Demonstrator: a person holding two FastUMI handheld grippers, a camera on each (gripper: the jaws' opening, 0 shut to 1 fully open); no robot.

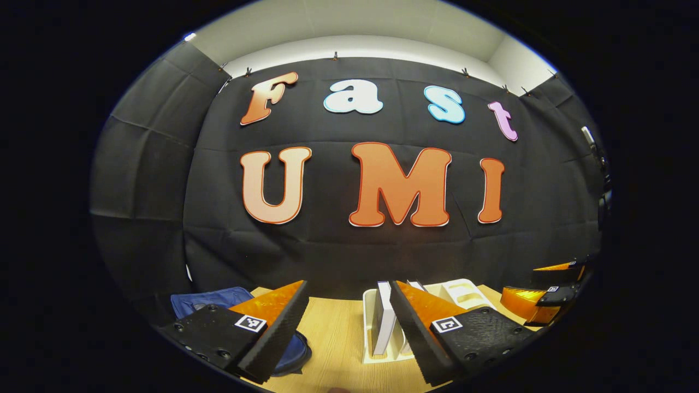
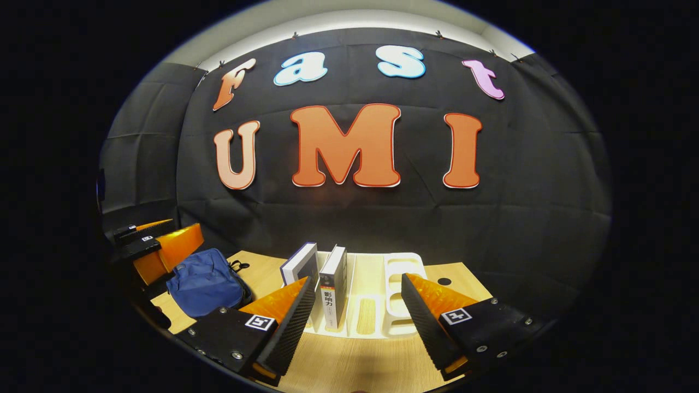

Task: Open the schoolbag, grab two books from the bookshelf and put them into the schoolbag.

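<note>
A blue schoolbag (image 2: 206,281) lies zipped on the wooden table (image 2: 349,365), left of a white bookshelf rack (image 2: 404,273). Two books stand upright in the rack: one with a dark-edged cover (image 2: 300,263) and one with a white spine (image 2: 333,284). My right gripper (image 2: 354,305) is open above the table's near side, in front of the rack. In the left gripper view my left gripper (image 1: 349,316) is open, with the schoolbag (image 1: 210,299) behind its left finger and a white book (image 1: 384,322) in the rack (image 1: 464,292) beside its right finger. The left gripper (image 2: 150,243) also shows at the far left of the right gripper view.
The black cloth wall closes the back of the table. The other gripper's orange and black fingers (image 1: 549,297) show at the right edge of the left gripper view. A dark round mark (image 2: 444,281) sits on the table right of the rack.
</note>
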